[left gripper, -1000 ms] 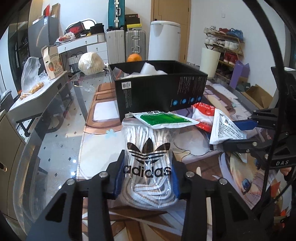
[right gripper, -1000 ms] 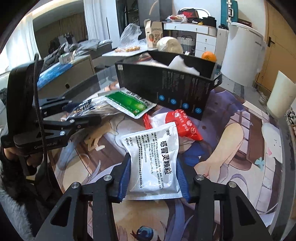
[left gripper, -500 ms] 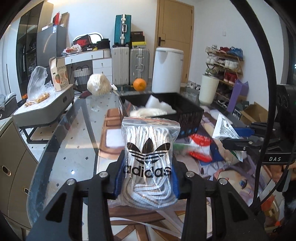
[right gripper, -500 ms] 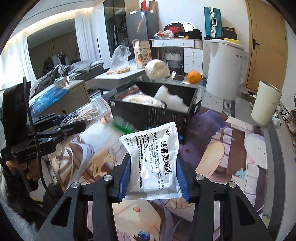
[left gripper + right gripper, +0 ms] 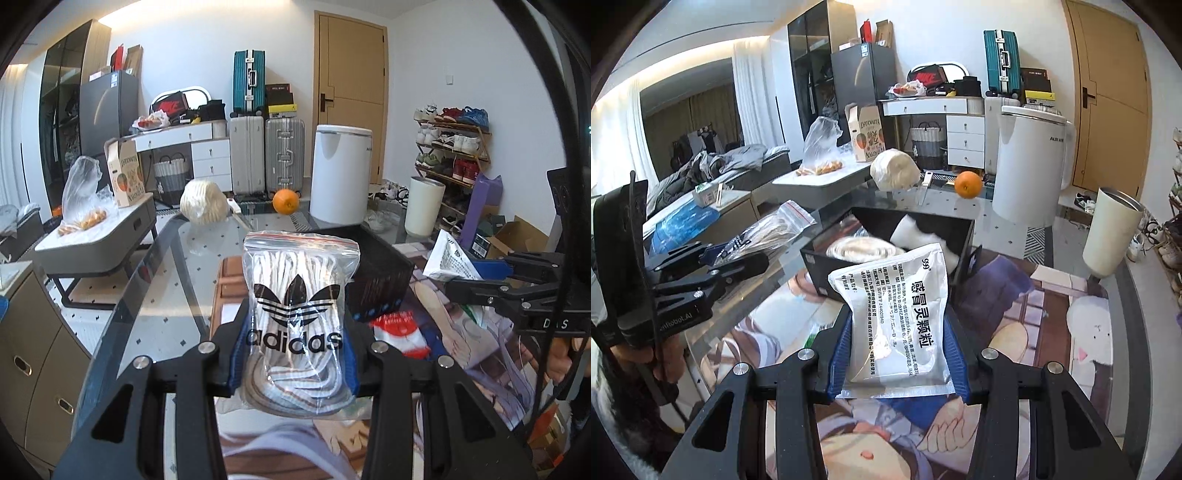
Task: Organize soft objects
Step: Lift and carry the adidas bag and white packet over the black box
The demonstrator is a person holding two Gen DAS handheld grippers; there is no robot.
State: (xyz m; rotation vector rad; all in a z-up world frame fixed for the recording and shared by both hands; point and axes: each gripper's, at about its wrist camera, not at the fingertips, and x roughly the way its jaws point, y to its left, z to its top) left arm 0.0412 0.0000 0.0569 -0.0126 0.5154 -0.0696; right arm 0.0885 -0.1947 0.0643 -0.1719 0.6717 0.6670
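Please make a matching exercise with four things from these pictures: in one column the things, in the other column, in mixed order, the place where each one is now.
Things:
1. bag of white laces
2. silver packet
3. orange
4. red and white packet

Places:
A. on the glass table behind the black box
B. in the left claw
C. lying on the printed mat
D. in the right claw

Pairs: 1-B, 2-D, 3-A, 4-C
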